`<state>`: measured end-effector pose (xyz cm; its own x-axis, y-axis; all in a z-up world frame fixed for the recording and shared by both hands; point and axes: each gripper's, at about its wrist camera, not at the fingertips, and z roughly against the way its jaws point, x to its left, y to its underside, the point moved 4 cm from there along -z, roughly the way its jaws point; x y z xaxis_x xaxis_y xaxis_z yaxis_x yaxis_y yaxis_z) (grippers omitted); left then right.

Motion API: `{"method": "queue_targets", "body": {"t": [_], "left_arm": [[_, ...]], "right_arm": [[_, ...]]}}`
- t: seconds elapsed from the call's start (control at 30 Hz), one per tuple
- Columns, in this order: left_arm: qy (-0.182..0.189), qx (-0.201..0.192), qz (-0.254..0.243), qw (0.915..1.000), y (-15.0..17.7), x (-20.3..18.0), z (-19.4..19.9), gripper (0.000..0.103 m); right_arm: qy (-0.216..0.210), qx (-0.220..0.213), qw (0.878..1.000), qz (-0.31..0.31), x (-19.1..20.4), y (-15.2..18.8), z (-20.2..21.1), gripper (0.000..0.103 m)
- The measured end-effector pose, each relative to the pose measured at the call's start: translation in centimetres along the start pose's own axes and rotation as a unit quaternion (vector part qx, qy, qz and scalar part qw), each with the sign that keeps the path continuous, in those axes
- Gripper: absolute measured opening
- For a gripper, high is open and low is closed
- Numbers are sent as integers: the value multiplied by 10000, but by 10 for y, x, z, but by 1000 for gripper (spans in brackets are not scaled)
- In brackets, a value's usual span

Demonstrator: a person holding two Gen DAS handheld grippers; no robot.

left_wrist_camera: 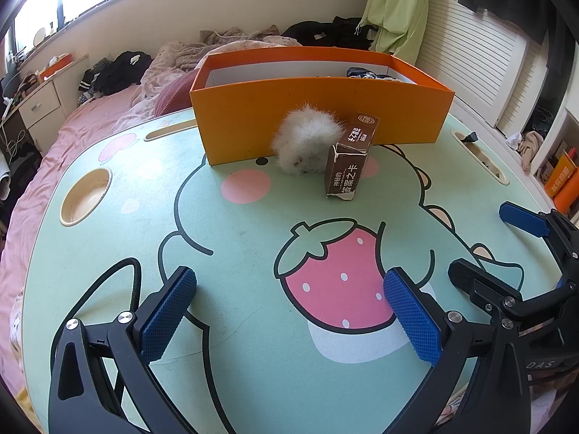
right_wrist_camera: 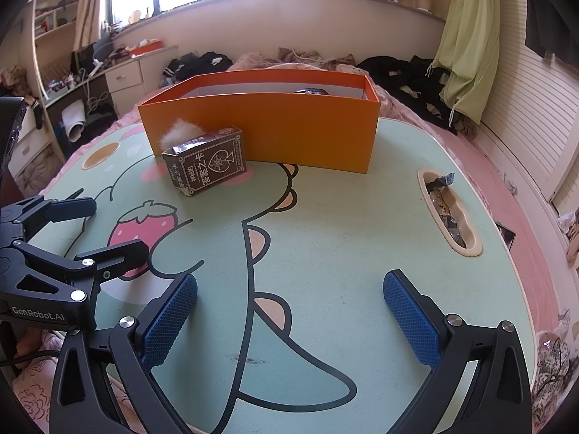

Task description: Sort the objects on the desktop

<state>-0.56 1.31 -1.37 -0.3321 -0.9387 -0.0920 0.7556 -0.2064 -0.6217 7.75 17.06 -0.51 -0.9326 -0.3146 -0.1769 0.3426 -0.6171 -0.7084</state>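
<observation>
An orange box stands open at the far side of the green cartoon table; something dark lies inside at its right end. A white fluffy ball rests against the box front. A brown card box lies beside the ball. My left gripper is open and empty over the strawberry print, well short of them. In the right wrist view the orange box, the card box and the fluffy ball lie far left. My right gripper is open and empty.
A round cup recess sits at the table's left. A long slot holding wrappers runs along its right edge. The right gripper shows in the left view; the left gripper shows in the right view. A bed with clothes surrounds the table.
</observation>
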Motion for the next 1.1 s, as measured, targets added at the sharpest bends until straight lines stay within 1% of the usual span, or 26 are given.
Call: {"method": "queue_targets", "body": {"t": [0.43,0.57,0.63,0.7,0.8,0.83,0.9,0.93,0.97,1.0,1.07,1.1], "left_arm": [[-19,13,5,10000,-1,1,2,103],[16,112,-62,9999,-2,-3,3,103],[109,153,-54,9998,-1,-1,5,103],[375,119,-4,9992,0,0,9,103],[657,-85,101,9977,-6,1,21,102],[756,-194,41,9969,-10,-1,26,100],[625,-385,-121,9972,-19,-5,32,90],[538,-495,-246,9970,-23,-8,34,78],[508,-593,-377,9962,-29,-12,36,71],[528,-625,-462,9956,-34,-16,35,69],[727,-643,-519,9939,-45,-21,32,61],[806,-645,-528,9933,-52,-25,30,60]], "right_arm": [[1,-25,10000,14,2,0,1,103],[-15,-47,10000,12,1,-2,2,103],[8,-60,10000,26,1,-3,2,103],[6,-70,10000,19,-1,-3,3,103],[-1,-79,10000,27,-2,-4,3,103],[-1,-79,10000,29,-2,-4,3,103],[-3,-80,10000,27,-2,-4,3,103],[-3,-81,10000,27,-2,-4,3,103],[-6,-83,10000,27,-2,-5,3,103],[-3,-83,10000,28,-1,-3,3,103],[-5,-86,10000,31,-1,-4,3,103],[-3,-85,10000,28,-1,-3,3,103]]}}
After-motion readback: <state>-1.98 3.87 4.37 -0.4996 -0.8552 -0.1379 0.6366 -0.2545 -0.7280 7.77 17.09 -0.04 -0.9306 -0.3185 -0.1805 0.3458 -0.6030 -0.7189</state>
